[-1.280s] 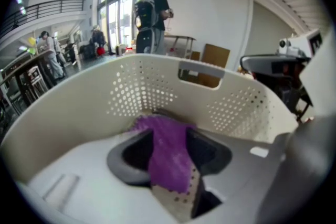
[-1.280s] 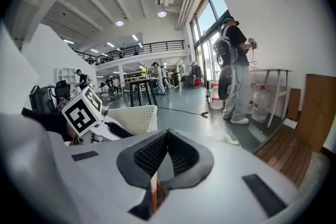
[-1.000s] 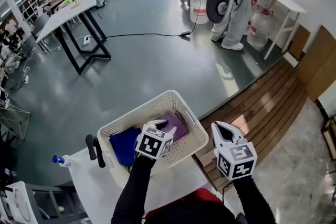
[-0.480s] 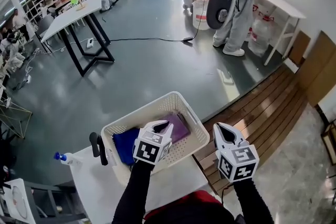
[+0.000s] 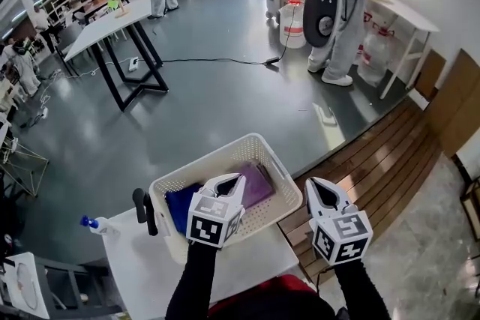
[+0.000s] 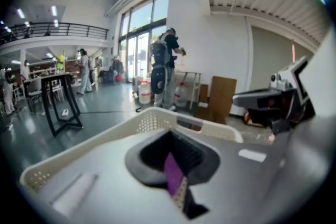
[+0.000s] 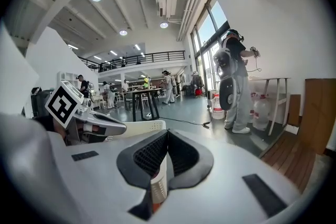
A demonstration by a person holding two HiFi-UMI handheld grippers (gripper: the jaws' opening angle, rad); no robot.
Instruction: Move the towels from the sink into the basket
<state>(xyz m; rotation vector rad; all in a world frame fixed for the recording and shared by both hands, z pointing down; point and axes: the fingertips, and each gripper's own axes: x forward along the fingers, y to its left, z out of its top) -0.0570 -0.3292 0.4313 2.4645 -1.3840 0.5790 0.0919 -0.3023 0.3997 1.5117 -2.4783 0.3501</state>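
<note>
- centrally, a white perforated basket (image 5: 206,163) is shown at the far edge of the white worktop (image 5: 240,266).
- two towels are seen inside it, side by side: a blue towel (image 5: 176,204) towards the basket's left end and a purple towel (image 5: 259,183) towards its right end.
- the left gripper (image 5: 227,183) is held above the basket's near rim, over the line where the two towels meet. its jaws have just been closing and are brought together with nothing clamped. only a sliver of purple is glimpsed through the slit between them.
- the right gripper (image 5: 324,191) is held just beside the basket's right corner, apart from it, with its jaws likewise pressed together and empty.
- a spray bottle (image 5: 94,224) is set at the worktop's far left corner.
</note>
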